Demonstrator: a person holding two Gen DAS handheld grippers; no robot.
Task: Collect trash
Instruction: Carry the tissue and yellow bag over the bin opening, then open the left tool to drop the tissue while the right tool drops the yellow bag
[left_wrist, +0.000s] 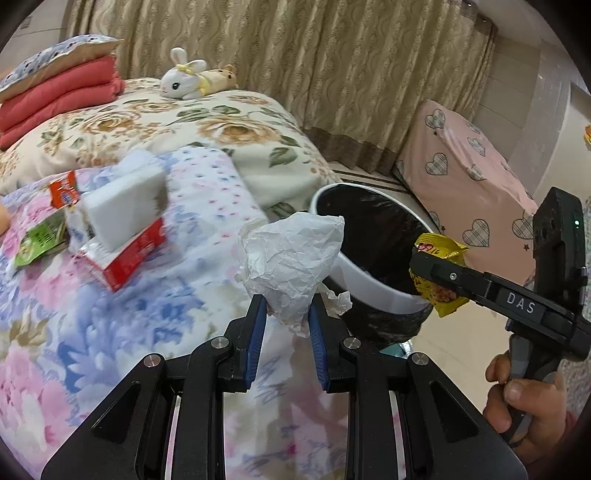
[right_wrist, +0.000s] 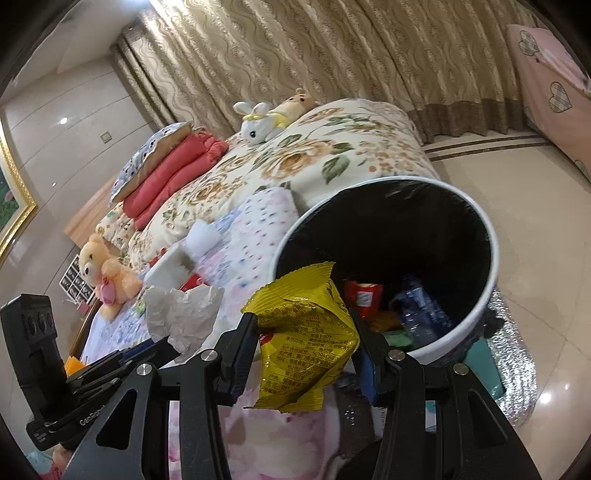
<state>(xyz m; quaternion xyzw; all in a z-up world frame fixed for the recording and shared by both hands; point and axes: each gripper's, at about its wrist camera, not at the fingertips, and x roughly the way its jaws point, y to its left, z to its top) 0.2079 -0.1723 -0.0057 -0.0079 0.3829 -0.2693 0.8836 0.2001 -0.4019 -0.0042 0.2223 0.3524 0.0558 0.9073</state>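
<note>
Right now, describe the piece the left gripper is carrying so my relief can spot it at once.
Find the white-rimmed trash bin beside the bed. Just left of its rim, the left gripper pinches a crumpled white paper. Unlike the glossy yellow snack wrapper in the right gripper, it is plain and unprinted.

Two grippers were in view, the left gripper and the right gripper; one crumpled white paper and one yellow snack packet were counted; one white bin stood by the bed. On the bed lay one white box, one red carton, one green wrapper; three plush toys showed: one white rabbit, one brown bear, one yellow bear; one stack of red blankets.
</note>
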